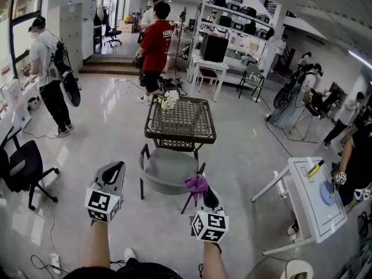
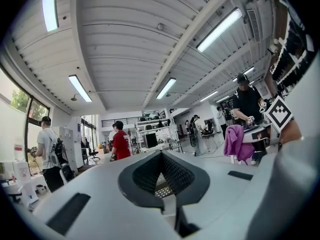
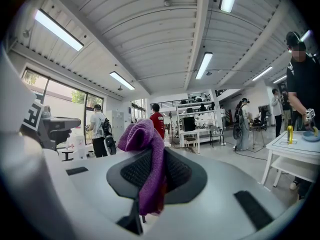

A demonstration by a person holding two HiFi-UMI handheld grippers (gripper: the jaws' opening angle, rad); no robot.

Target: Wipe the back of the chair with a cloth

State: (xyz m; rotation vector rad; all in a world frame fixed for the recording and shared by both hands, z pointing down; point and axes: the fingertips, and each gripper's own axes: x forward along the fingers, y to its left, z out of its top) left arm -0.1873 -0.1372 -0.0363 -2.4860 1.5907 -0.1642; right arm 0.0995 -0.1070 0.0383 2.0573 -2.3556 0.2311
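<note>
A grey tub chair (image 1: 167, 170) on dark legs stands in front of me in the head view, its curved back toward me. My right gripper (image 1: 204, 194) hovers just right of the chair's back, shut on a purple cloth (image 1: 197, 183) that droops over its tip. In the right gripper view the cloth (image 3: 146, 136) hangs between the closed jaws of the right gripper (image 3: 152, 153). My left gripper (image 1: 114, 171) is left of the chair, apart from it and holding nothing. In its own view the left gripper (image 2: 161, 155) has its jaws together, and the cloth (image 2: 234, 141) shows at the right.
A woven dark table (image 1: 181, 121) with white flowers (image 1: 168, 100) stands just beyond the chair. A black office chair (image 1: 22, 165) is at the left, a white table (image 1: 314, 197) at the right. Several people stand around, and cables lie on the floor (image 1: 46, 260).
</note>
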